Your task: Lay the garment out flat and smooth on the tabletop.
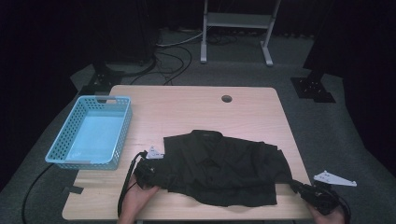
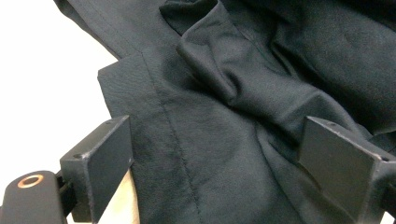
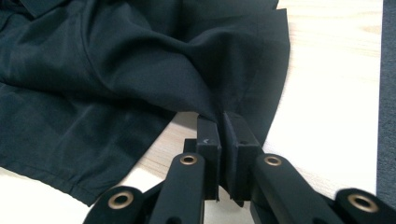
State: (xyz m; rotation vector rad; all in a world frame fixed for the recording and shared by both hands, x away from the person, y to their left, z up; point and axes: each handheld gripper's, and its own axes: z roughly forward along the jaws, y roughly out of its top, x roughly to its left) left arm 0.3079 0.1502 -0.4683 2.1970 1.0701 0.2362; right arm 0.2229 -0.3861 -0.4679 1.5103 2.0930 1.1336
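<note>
Wooden table (image 1: 196, 107), black shirt (image 1: 224, 168) pinched in right gripper (image 3: 223, 128).

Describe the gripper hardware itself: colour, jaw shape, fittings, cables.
Both grippers, left gripper and right gripper, are black, with flat rectangular jaws, brass-coloured rivets at the linkage pivots and a grey three-cornered plate on top. A black cable trails from the left one. Forearms are bare, no sleeves.

Matt cloth on pale wood

You see a black shirt (image 1: 224, 165) of smooth matt cloth, a light wood-grain table (image 1: 187, 109), and a perforated blue plastic basket (image 1: 122, 128).
</note>
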